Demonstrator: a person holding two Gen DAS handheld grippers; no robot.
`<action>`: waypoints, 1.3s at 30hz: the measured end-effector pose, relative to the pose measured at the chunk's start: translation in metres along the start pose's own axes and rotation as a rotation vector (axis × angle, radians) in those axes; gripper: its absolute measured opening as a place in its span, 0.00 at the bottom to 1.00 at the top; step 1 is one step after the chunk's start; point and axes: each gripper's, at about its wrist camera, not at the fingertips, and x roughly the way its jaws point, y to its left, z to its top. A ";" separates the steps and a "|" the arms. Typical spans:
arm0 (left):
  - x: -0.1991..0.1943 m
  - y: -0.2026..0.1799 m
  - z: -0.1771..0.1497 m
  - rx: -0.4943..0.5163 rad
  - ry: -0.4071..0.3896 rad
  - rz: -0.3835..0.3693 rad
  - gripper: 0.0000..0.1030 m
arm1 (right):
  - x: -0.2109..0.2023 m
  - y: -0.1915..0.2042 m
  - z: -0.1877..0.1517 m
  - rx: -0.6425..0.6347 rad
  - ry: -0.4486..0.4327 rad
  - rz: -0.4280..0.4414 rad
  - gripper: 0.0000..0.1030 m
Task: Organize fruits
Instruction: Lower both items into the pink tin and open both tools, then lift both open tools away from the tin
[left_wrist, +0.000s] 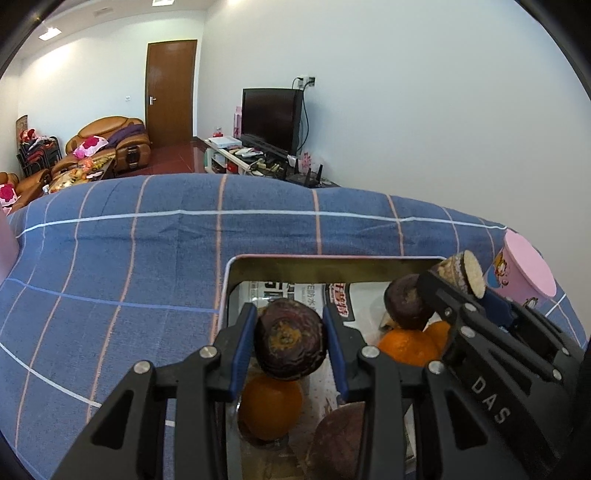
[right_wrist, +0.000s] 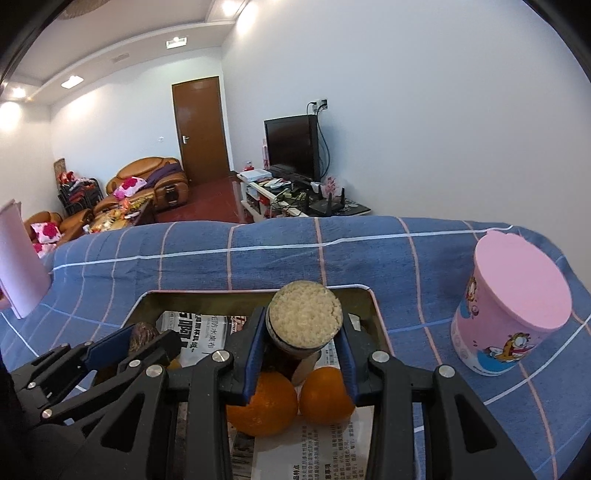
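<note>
Both claws are hovering over the metal tin (left_wrist: 236, 269) on the blue checked tabletop (left_wrist: 129, 258). The left claw (left_wrist: 290, 343) is clamping a dark wrinkled fruit (left_wrist: 291, 339) above an orange (left_wrist: 269, 410) in the tin; the right claw (right_wrist: 304, 343) is clamping a cut-ended piece (right_wrist: 304, 317) above two more oranges. Lowering each into a bare patch before letting go should be avoiding knocks and rolling.

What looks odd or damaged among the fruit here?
The dark fruit piece clamped in the right gripper is cut, showing a flat pale grainy face. The left gripper holds a whole wrinkled purple-brown fruit. Nothing looks spilled.
</note>
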 end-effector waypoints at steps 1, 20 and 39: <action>-0.001 0.000 -0.001 -0.001 -0.009 0.006 0.41 | 0.001 -0.003 -0.001 0.017 0.005 0.021 0.39; -0.069 0.024 -0.028 0.002 -0.266 0.088 1.00 | -0.057 -0.007 -0.018 0.137 -0.224 0.048 0.66; -0.113 0.030 -0.053 0.037 -0.348 0.145 1.00 | -0.131 0.020 -0.055 0.033 -0.399 -0.129 0.77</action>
